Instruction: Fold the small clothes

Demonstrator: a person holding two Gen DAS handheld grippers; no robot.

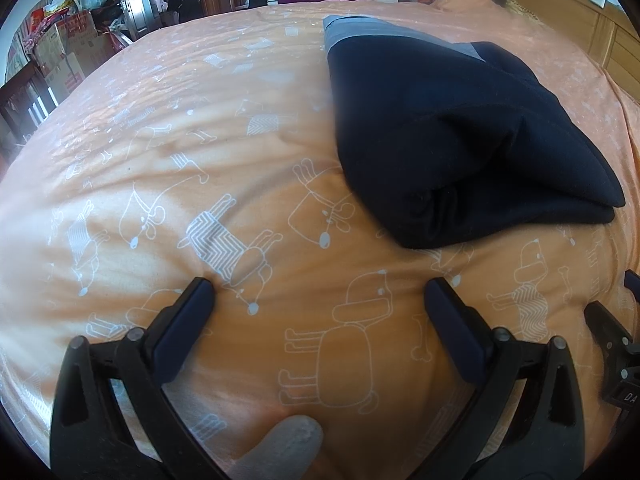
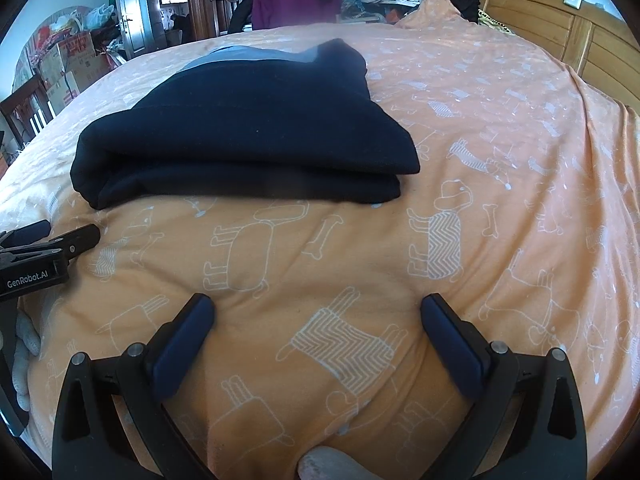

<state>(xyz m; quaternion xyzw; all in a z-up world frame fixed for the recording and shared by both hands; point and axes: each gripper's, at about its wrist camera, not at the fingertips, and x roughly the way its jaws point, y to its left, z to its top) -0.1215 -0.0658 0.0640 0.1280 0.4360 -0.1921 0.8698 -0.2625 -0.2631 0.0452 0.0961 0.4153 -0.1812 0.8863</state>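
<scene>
While folded navy garment point(image 2: 240, 128) lies on bedspread point(image 2: 500, 140), left gripper point(image 2: 52, 240) reads "GenRobot.AI"; both grippers' fingers wide apart, empty.

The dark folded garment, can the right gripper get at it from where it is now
Probably yes. The right gripper is open and empty, facing the dark folded garment, with only bare orange bedspread between them. The left gripper sits off to the side, not in the path.
</scene>
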